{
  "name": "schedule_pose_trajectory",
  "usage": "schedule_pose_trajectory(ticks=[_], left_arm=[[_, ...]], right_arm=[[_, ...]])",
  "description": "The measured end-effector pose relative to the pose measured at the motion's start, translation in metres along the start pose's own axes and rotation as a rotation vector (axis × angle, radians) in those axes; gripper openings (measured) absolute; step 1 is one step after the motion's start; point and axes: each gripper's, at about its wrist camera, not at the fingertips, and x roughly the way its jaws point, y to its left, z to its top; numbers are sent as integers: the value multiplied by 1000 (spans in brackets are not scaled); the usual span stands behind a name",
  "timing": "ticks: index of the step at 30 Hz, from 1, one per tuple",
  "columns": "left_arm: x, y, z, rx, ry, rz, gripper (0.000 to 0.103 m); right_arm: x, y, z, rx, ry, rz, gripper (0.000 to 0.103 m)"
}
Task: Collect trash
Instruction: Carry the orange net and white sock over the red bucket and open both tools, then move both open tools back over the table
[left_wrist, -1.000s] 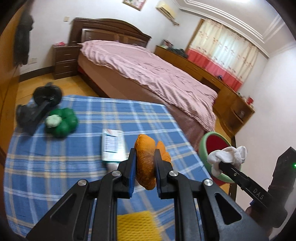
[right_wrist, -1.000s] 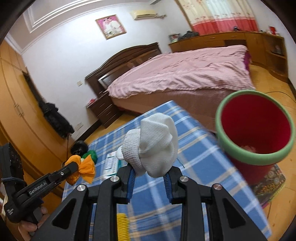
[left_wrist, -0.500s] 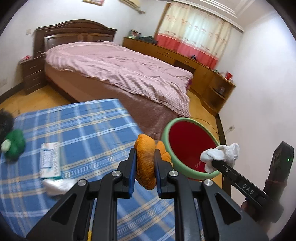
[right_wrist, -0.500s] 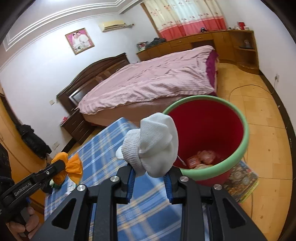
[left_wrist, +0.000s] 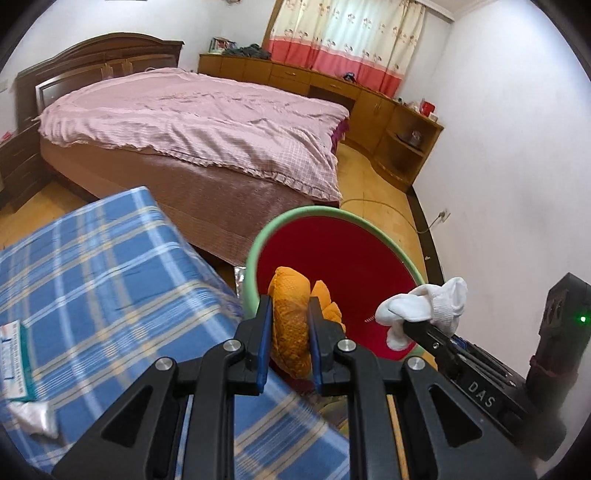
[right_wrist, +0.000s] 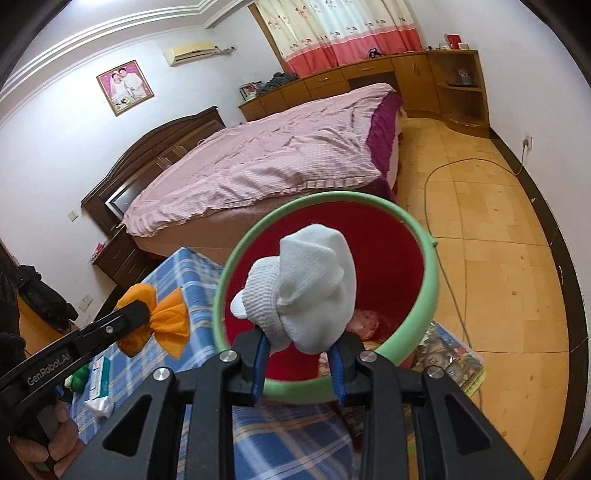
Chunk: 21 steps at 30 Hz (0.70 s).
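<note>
Left wrist view: our left tongs (left_wrist: 290, 332) are clamped on an orange wad (left_wrist: 291, 317), held at the near rim of the red bin (left_wrist: 255, 258). Right tongs (right_wrist: 297, 354) grip a white cloth bundle (right_wrist: 303, 291), poised over the bin's mouth. Bin sits on the floor just beside the blue plaid surface (left_wrist: 92, 266), with some scraps already at its bottom. We judge both pieces light, soft and squashy; a pinch across the middle holds them, though loose folds may cling to the pads on release. A flat box (left_wrist: 14, 362) and a white scrap (left_wrist: 33, 421) lie uncollected on the surface.
</note>
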Motion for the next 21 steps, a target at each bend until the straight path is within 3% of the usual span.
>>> schedule_pose_trajectory(ticks=[5, 10, 15, 21], left_arm=[[25, -9, 3, 5, 35, -14, 17], [36, -8, 3, -19, 50, 1, 39], [35, -4, 3, -31, 44, 14, 40], [22, 4, 3, -49, 30, 34, 40]], right_arm=[[10, -11, 4, 4, 1, -19, 33], [17, -18, 8, 7, 4, -25, 38], [21, -23, 9, 19, 9, -14, 49], [16, -21, 7, 24, 2, -9, 53]])
